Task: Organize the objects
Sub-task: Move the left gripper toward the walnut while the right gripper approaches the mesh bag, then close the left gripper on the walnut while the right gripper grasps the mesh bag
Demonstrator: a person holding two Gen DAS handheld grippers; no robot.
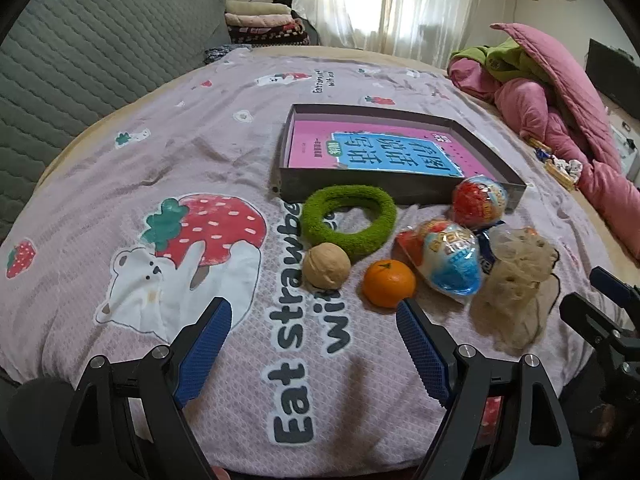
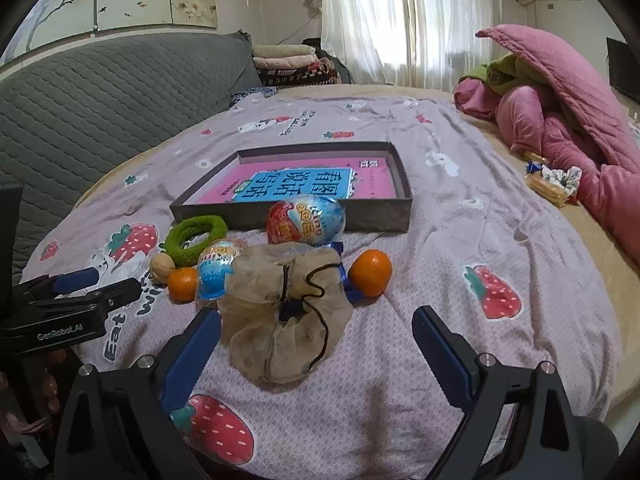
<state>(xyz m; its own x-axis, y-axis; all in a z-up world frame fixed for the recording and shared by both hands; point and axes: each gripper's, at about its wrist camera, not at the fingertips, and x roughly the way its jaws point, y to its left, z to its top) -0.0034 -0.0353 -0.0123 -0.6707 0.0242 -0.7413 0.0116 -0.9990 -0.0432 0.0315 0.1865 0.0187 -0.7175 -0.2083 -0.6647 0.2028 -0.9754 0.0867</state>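
A shallow grey box (image 1: 360, 190) (image 2: 376, 216) holding a pink and blue book (image 1: 372, 152) (image 2: 304, 184) lies on the bed. In front of it sit a green fuzzy ring (image 1: 348, 218) (image 2: 196, 238), a walnut (image 1: 326, 266) (image 2: 162, 267), an orange (image 1: 389, 283) (image 2: 183, 283), two wrapped toy eggs (image 1: 480, 199) (image 2: 306, 220) (image 1: 448, 260) (image 2: 218, 268) and a beige mesh pouch (image 1: 512, 280) (image 2: 286, 312). A second orange (image 2: 370, 273) lies right of the pouch. My left gripper (image 1: 314, 332) is open just short of the walnut and orange. My right gripper (image 2: 316, 344) is open around the pouch's near end.
The purple strawberry-print sheet (image 1: 160, 160) (image 2: 480, 220) covers the bed. A grey quilted headboard (image 1: 80, 60) (image 2: 100, 92) rises at left. Pink and green bedding (image 1: 560, 100) (image 2: 560, 120) is heaped at right, with small snacks (image 2: 550, 184) beside it.
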